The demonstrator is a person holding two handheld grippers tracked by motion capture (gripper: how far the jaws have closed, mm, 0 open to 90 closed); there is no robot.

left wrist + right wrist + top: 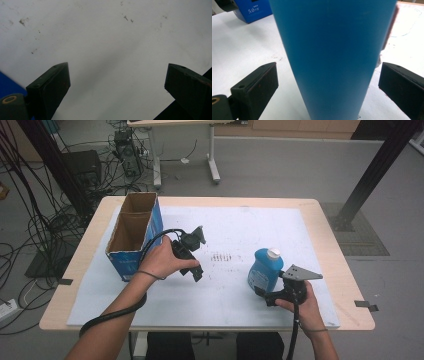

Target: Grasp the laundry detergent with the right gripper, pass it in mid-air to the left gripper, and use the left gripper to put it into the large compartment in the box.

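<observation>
Blue plastic bottle with white cap (263,270): upright on white table mat (235,225), right of centre. Right gripper (328,82): jaws spread, bottle between them, gap each side, no contact. Left gripper (117,82): jaws wide apart, nothing between, over bare mat beside open blue cardboard box (135,237).

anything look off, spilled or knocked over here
Nothing is spilled or tipped. The blue bottle stands upright with its white cap on, between the open jaws of the right tool. The open cardboard box sits upright. The white mat only shows dark scuff marks.
</observation>
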